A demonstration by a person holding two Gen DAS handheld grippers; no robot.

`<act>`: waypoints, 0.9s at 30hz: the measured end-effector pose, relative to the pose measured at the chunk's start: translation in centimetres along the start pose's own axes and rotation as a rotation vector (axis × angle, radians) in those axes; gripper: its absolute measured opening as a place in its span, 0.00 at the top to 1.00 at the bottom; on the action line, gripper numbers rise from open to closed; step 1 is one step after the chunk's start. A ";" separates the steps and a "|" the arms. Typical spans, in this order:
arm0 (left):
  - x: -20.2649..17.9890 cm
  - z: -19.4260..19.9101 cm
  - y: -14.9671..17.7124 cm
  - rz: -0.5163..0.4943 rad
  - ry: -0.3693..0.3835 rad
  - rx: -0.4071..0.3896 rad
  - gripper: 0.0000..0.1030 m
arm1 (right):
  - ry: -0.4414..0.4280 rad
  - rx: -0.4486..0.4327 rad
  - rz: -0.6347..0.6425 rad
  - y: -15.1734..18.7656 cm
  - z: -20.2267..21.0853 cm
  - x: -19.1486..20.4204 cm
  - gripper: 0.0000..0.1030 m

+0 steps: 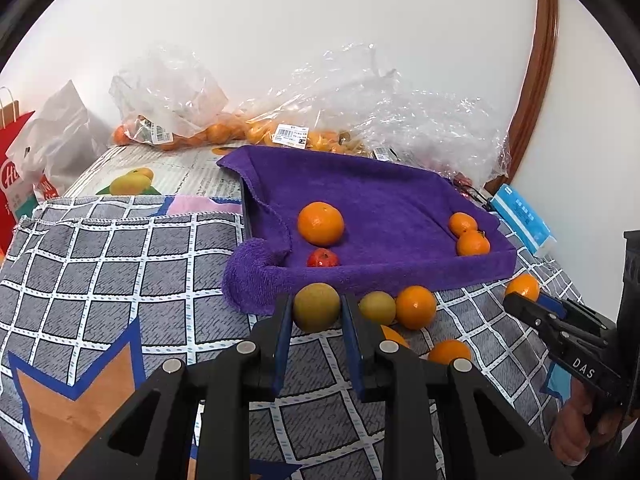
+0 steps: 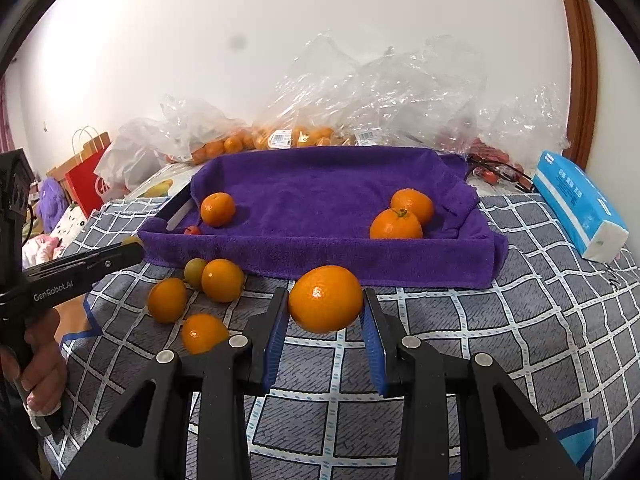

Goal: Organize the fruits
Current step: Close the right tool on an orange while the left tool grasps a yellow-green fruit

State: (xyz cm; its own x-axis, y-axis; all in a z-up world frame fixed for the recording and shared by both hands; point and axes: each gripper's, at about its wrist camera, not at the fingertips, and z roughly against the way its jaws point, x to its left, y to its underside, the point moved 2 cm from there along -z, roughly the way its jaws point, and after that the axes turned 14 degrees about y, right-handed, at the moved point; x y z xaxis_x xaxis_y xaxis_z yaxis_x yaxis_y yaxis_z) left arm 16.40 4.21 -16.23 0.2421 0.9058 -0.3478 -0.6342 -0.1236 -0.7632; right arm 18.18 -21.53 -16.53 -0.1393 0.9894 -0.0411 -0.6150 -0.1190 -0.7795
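Note:
My left gripper (image 1: 316,309) is shut on a greenish-brown round fruit (image 1: 316,300), held just in front of the purple towel-lined tray (image 1: 400,276). My right gripper (image 2: 325,300) is shut on an orange (image 2: 325,292) before the tray's front wall (image 2: 360,264). In the tray lie a large orange (image 1: 320,223), two oranges (image 1: 473,243) together at the right, and a small red fruit (image 1: 322,258). Loose on the checked cloth (image 2: 520,320) are a green fruit (image 2: 195,273) and three oranges (image 2: 222,280). A hand (image 2: 40,360) holds the left gripper's handle.
Clear plastic bags (image 2: 304,136) holding several oranges lie against the wall behind the tray. A blue tissue pack (image 2: 576,208) sits to the tray's right. A red paper bag (image 2: 86,184) and a white bag stand at the far left, a brown door frame (image 1: 536,92) at the right.

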 end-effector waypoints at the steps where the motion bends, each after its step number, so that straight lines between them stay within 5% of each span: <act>1: -0.1 0.0 0.0 -0.003 0.000 0.003 0.77 | 0.003 -0.001 -0.006 0.0 0.0 -0.1 0.65; 27: -0.1 -0.5 0.1 0.000 0.015 0.025 0.77 | -0.008 0.011 -0.008 -0.1 -0.2 -0.2 0.65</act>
State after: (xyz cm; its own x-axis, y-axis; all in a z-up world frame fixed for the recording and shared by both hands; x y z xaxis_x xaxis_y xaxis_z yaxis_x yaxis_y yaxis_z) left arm 16.67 3.89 -16.57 0.2526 0.8997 -0.3561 -0.6525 -0.1133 -0.7493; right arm 18.43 -21.70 -16.63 -0.1403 0.9897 -0.0301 -0.6249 -0.1121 -0.7726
